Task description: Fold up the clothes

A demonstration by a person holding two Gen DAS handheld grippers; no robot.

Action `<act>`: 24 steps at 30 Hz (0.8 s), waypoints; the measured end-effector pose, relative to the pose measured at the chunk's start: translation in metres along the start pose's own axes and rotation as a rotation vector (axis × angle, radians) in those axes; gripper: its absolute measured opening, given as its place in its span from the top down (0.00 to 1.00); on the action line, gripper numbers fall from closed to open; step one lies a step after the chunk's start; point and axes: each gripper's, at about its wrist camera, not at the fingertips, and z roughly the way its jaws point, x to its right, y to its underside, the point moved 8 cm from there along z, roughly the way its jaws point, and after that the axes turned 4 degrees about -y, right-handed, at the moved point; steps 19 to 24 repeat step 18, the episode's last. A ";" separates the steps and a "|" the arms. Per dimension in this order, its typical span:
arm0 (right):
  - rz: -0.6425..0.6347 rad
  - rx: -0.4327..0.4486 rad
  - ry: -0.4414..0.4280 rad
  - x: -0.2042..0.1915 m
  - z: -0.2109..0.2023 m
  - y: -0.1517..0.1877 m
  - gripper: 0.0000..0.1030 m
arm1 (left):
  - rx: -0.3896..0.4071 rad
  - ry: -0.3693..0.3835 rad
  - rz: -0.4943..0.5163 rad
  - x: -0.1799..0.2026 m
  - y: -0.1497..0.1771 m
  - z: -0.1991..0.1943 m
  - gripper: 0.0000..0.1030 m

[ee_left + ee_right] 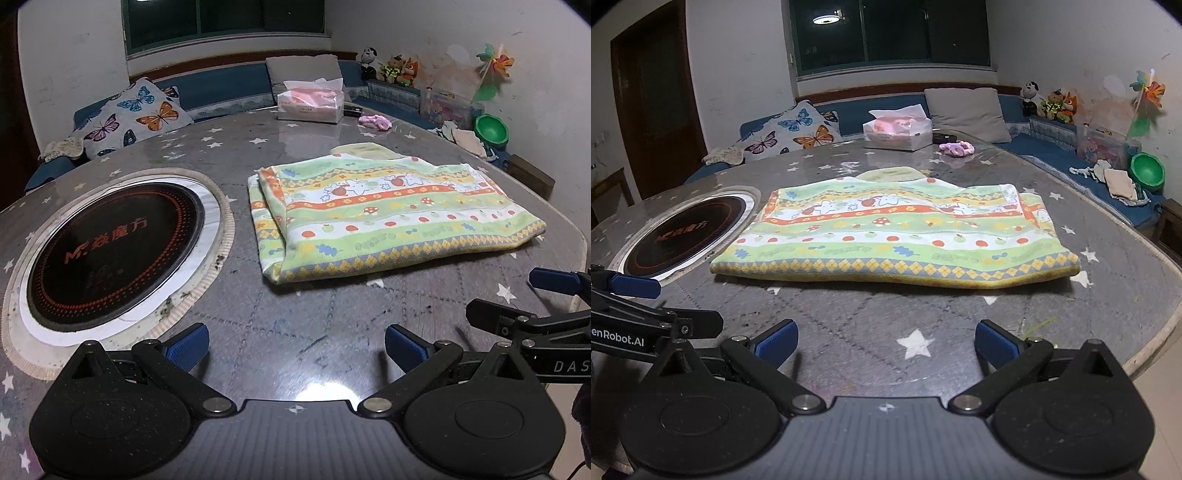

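A folded green, yellow and orange patterned garment [384, 214] [894, 236] lies flat on the grey star-print table [295, 325] [871, 332]. My left gripper [295, 347] hovers over the near table edge, short of the garment and to its left, open with nothing between its blue pads. My right gripper [886, 343] sits directly in front of the garment's near hem, also open and empty. Each gripper shows at the other view's side: the right gripper [546, 302] in the left wrist view, the left gripper [639, 295] in the right wrist view.
A round black induction hob [110, 251] [687, 229] is set into the table left of the garment. A tissue box [310, 103] [897, 133] and a pink hair tie [375, 122] [956, 147] lie at the far side. A blue bench with cushions and toys runs behind.
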 end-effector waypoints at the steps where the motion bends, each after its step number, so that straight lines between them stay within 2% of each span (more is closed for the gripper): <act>1: -0.001 0.002 0.000 -0.001 -0.001 0.000 0.00 | 0.002 -0.001 0.000 0.000 0.001 -0.001 0.00; 24: -0.011 0.025 -0.010 -0.012 -0.019 0.004 0.00 | 0.033 0.004 0.002 0.002 0.009 -0.020 0.00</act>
